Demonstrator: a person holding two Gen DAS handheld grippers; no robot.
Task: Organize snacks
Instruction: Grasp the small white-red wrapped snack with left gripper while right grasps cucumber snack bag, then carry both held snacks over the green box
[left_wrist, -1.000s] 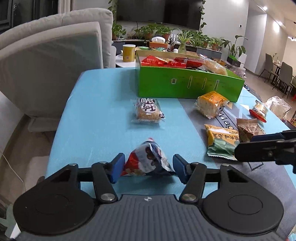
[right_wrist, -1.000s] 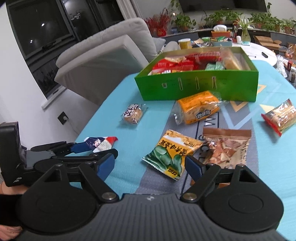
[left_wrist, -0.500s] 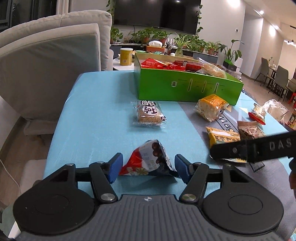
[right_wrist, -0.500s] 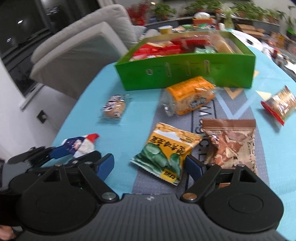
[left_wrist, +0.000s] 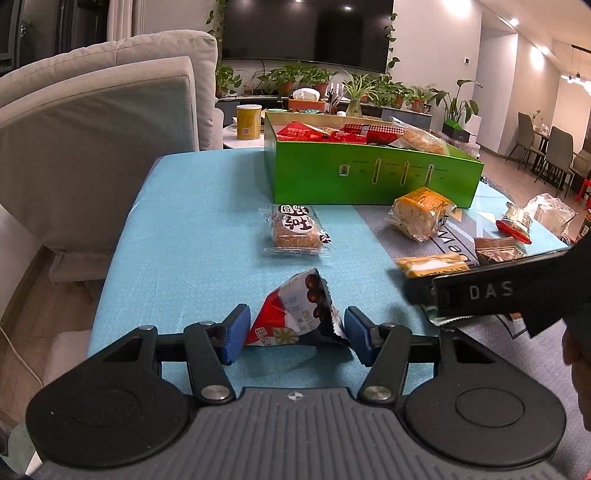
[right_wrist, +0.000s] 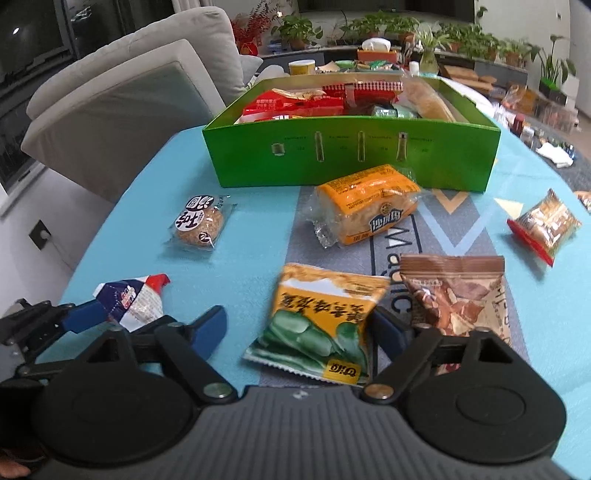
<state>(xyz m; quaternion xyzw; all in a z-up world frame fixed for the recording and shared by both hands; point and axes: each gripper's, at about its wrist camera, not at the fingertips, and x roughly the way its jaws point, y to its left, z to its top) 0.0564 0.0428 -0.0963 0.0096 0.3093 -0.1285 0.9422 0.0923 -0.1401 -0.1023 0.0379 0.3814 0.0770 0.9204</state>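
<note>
A small red, white and blue snack packet (left_wrist: 297, 314) lies on the blue tablecloth between the fingers of my left gripper (left_wrist: 295, 334), which is open around it; it also shows in the right wrist view (right_wrist: 131, 301). My right gripper (right_wrist: 295, 328) is open around the near end of a yellow-green snack bag (right_wrist: 321, 321). The green box (right_wrist: 351, 155) with several snacks inside stands at the back; it shows in the left wrist view too (left_wrist: 373, 173).
On the cloth lie a round cake packet (right_wrist: 201, 223), an orange bread pack (right_wrist: 365, 205), a brown nut bag (right_wrist: 458, 291) and a red-edged packet (right_wrist: 545, 225). A grey sofa (left_wrist: 96, 140) stands left of the table. The right gripper's body (left_wrist: 491, 290) crosses the left view.
The right gripper has moved forward over the yellow-green bag, so its fingers now straddle it. The left gripper stays open around the small packet, which has shifted slightly.
</note>
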